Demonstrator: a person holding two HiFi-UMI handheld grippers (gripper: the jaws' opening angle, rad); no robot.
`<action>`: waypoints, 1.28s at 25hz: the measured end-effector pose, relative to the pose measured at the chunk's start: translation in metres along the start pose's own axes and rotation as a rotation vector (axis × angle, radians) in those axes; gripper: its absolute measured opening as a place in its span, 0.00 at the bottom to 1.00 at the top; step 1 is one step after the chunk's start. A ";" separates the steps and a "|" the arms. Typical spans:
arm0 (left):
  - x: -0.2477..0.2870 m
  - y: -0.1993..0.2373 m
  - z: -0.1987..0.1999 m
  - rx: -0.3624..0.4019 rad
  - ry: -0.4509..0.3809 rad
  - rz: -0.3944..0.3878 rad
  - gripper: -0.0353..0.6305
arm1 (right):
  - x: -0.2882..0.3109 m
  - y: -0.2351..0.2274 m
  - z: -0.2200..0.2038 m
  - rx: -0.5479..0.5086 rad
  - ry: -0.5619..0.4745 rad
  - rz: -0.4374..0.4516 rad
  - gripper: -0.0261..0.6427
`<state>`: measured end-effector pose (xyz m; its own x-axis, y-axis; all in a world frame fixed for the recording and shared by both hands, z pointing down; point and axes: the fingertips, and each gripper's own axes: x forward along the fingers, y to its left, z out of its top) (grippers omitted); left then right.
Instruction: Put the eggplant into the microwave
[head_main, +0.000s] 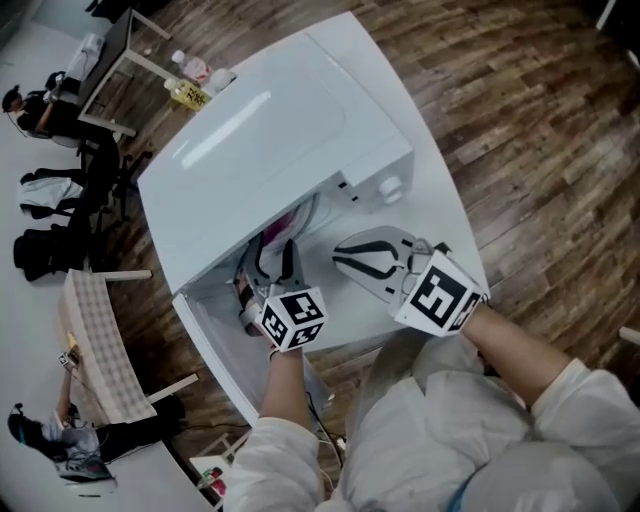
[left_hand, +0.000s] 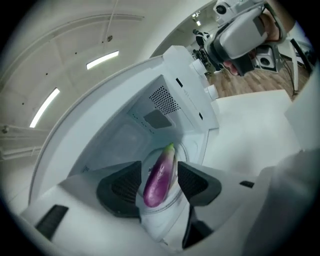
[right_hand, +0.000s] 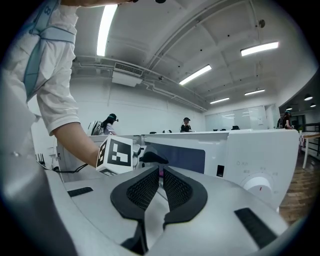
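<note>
- My left claw (left_hand: 160, 166) is closed on the eggplant (left_hand: 159, 179), with one pad on each side of its purple body.
- The eggplant stands lengthwise between the pads. Its green stem end points away from the claw into the microwave (head_main: 270, 130), and its rounded purple end is nearest the camera.
- In the left gripper view the eggplant hangs in the open mouth of the cavity, over the round glass plate (left_hand: 189, 145). I cannot tell whether it touches the plate.
- From the head view I see the left claw (head_main: 272, 255) pushed into the opening on the microwave's front. Only a streak of the purple eggplant (head_main: 297, 218) shows past it.
- The microwave takes up most of the white surface (head_main: 440, 215), and its front faces the near edge.
- My right claw (right_hand: 161, 172) is almost closed. Only a thin slit is left between the pads, and nothing is in it.
- In the head view the right claw (head_main: 340, 256) sits low over the surface near its near right corner, just in front of the microwave's dial (head_main: 390, 187). It is apart from the left claw and points toward the opening.
- The right gripper view looks along the microwave's front. The dial (right_hand: 259, 188) is at the right, and the left claw's marker cube (right_hand: 116, 155) is at the left, just beyond the pads.
</note>
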<state>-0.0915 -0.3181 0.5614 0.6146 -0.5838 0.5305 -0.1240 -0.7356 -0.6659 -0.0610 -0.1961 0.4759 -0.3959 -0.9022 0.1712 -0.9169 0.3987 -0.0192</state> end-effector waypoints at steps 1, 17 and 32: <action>-0.005 -0.001 0.002 -0.026 -0.007 -0.002 0.39 | -0.002 0.001 0.001 0.001 0.002 0.006 0.09; -0.070 -0.007 0.060 -0.456 -0.195 -0.074 0.39 | -0.020 0.013 0.019 -0.054 0.038 0.117 0.09; -0.142 -0.003 0.098 -0.688 -0.409 -0.073 0.25 | -0.045 0.019 0.040 -0.068 0.027 0.194 0.09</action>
<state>-0.1014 -0.1991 0.4369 0.8595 -0.4526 0.2375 -0.4434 -0.8914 -0.0937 -0.0621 -0.1542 0.4284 -0.5622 -0.8032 0.1971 -0.8178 0.5754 0.0121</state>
